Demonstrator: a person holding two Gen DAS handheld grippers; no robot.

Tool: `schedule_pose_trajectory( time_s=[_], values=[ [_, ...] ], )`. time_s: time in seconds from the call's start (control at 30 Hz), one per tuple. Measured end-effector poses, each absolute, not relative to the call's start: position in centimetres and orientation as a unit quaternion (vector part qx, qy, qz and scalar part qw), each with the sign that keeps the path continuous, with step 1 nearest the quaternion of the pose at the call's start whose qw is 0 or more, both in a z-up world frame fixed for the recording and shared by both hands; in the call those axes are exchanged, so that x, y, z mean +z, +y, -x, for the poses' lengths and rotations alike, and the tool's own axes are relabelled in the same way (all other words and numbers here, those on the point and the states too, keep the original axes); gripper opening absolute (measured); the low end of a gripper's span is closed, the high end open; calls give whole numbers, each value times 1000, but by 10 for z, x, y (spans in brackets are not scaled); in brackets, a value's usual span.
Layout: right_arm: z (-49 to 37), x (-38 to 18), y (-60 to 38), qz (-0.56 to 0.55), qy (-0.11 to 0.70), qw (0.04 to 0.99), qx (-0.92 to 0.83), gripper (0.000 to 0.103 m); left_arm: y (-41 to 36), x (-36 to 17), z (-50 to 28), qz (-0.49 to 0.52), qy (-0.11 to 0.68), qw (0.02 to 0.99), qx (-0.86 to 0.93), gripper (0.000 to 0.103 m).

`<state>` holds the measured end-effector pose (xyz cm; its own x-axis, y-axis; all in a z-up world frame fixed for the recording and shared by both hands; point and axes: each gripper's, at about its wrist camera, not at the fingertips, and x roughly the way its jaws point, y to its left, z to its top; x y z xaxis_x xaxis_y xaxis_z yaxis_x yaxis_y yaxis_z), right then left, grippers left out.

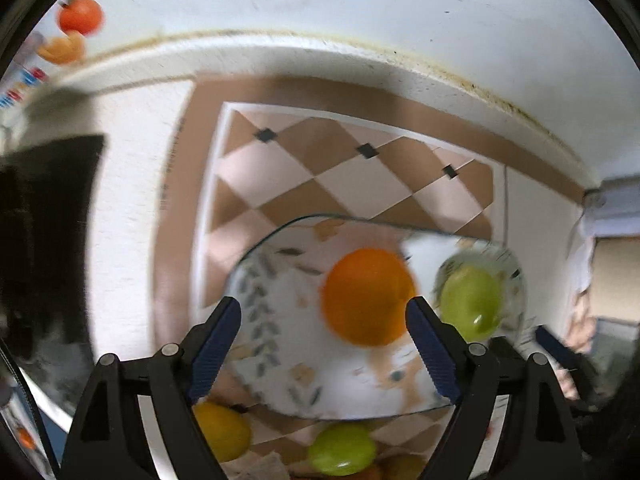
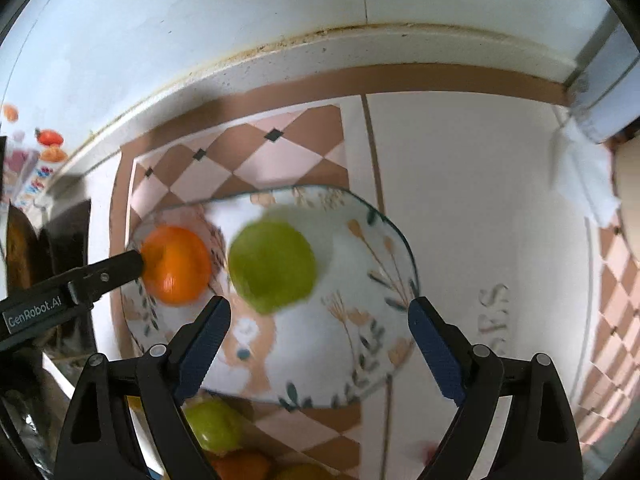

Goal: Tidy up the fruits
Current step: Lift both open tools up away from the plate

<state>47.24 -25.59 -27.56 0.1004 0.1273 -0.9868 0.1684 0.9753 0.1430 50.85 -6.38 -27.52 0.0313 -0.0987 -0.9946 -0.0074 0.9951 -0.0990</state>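
The left tool points down and forward over a glass plate, its two blue-padded fingers spread wide with nothing between them. Just ahead of its right finger lies an orange on the plate; the finger's tip overlaps the fruit's edge in this view, and whether they touch cannot be told. Beyond that, further right, a green fruit sits at the plate's rim. Below the left tool, nearer the camera, a yellow fruit and another green fruit lie off the plate on the checkered mat.

The right tool is tilted down over the same plate from the other side, its fingers likewise wide apart and holding nothing. Just ahead of its left finger is the green fruit, blurred, resting on the plate or just above it; which cannot be told. Further left is the orange, with the left tool's fingertip reaching in from the side and meeting its flank. Under the right tool, another green fruit lies near the camera, with orange and yellow fruit partly visible below it. The mat lies on a white table, backed by a white wall.
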Motion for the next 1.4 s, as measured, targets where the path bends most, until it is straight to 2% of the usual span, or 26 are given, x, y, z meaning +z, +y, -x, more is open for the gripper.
schedule_pose_trajectory(
  time_s=[0.37,1.03,1.4],
  values=[
    [-397,-220,-234,-33,636,770,-33,93,-27,-220,-423,-12,625,780,-1,84],
    [-265,-88,-207,-28,526,849,-39,93,-13,-109,-290,-14,523,851,-38,84],
    [-227,-54,-198,-41,490,870,-32,93,-2,-80,-253,-1,491,870,-46,84]
  ],
)
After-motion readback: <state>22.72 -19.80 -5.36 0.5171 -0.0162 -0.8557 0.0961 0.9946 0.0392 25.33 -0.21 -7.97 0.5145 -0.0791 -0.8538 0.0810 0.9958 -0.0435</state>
